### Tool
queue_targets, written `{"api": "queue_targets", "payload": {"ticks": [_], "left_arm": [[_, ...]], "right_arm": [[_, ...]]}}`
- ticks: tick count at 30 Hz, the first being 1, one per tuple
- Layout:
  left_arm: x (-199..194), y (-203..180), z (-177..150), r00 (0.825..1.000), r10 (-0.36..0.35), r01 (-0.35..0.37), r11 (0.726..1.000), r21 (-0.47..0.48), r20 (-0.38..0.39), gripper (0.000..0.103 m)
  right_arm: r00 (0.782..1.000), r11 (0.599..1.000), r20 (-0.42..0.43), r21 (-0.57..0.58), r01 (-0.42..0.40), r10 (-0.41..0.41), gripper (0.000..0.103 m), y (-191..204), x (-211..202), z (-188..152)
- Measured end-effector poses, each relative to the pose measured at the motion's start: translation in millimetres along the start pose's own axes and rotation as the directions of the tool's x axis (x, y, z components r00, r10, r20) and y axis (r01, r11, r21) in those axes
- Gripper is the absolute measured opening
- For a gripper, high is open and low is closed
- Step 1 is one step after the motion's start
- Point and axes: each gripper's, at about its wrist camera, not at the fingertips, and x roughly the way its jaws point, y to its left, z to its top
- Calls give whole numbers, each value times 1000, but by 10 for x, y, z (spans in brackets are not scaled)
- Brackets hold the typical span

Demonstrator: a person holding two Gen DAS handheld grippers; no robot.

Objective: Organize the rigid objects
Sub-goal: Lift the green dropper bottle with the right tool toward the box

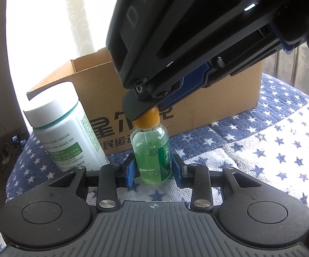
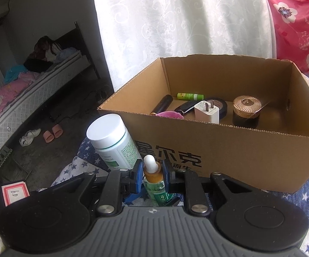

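A small clear bottle of green liquid point(image 1: 152, 154) with an orange cap point(image 1: 148, 120) stands upright on the star-patterned cloth in front of a cardboard box point(image 1: 218, 98). My left gripper point(image 1: 153, 170) is shut on the bottle's body, a blue pad pressed on each side. My right gripper point(image 1: 150, 110) comes down from above and is shut on the cap. In the right wrist view the right gripper point(image 2: 152, 176) clamps the orange cap point(image 2: 152, 174) under a white dropper bulb point(image 2: 150, 162). A white pill bottle point(image 1: 66, 126) stands just left of the small bottle.
The open box point(image 2: 240, 154) holds a white charger point(image 2: 206, 111), a gold-lidded jar point(image 2: 247, 111), a green tube point(image 2: 190, 96) and several other small items. A white curtain point(image 2: 175, 21) hangs behind. A bed point(image 2: 26, 98) with a person on it and shoes point(image 2: 47, 135) lie far left.
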Motion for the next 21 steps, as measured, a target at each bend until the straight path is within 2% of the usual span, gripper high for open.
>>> {"api": "queue_targets", "payload": {"ticks": [21], "left_arm": [[-190, -11, -85, 1000, 6, -6, 1000, 7, 2, 34]], "right_arm": [[1000, 1000, -19, 11, -4, 4, 22, -3, -7, 7]]}}
